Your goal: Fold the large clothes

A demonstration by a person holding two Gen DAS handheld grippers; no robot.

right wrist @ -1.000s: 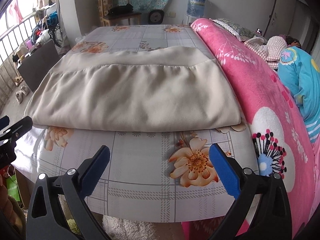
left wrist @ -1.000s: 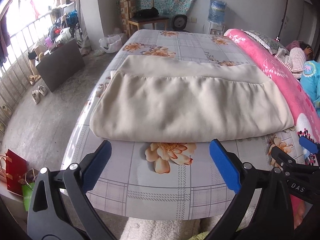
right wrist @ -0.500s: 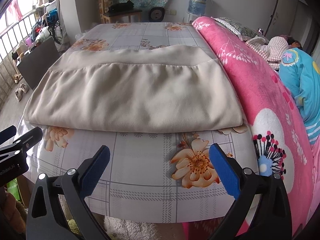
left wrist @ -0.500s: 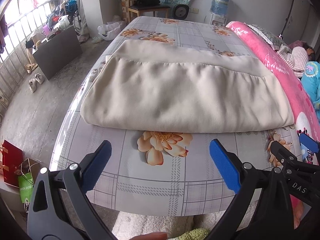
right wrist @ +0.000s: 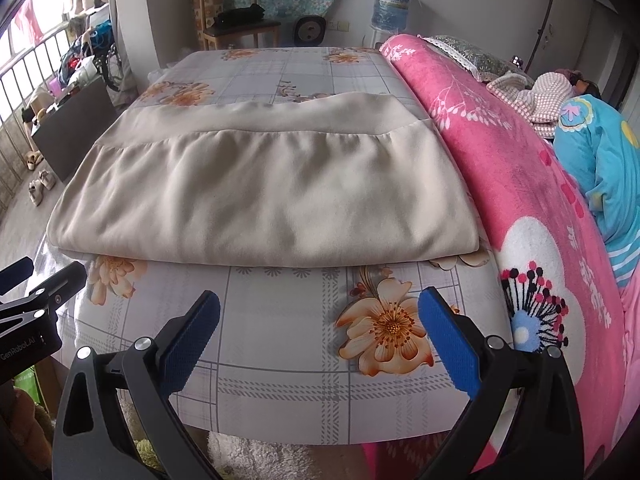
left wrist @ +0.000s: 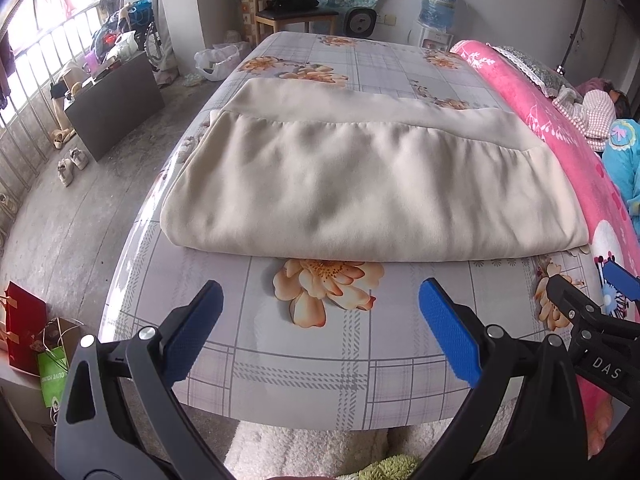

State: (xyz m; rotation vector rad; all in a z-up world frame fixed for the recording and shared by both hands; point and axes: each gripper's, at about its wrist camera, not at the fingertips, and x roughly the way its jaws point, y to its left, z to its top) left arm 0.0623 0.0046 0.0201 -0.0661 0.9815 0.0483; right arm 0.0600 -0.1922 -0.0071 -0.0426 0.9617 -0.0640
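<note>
1. At the far left of the left wrist view, a dark cabinet stood on the concrete floor, with shoes beside it and a red bag nearer the camera.
2. The left gripper hovered above the near edge of the bed, its blue-padded fingers spread wide and holding nothing.
3. The beige garment lay folded flat across the floral sheet, its near fold just beyond both grippers and touching neither.
4. An orange flower print showed on the sheet between the left gripper's fingers, partly tucked under the garment's fold.
5. The right gripper hung beside the left one over the same bed edge, its fingers likewise wide apart and empty.
6. A pink blanket ran along the garment's right edge, touching it.
7. Farthest right lay a blue bundle.
</note>
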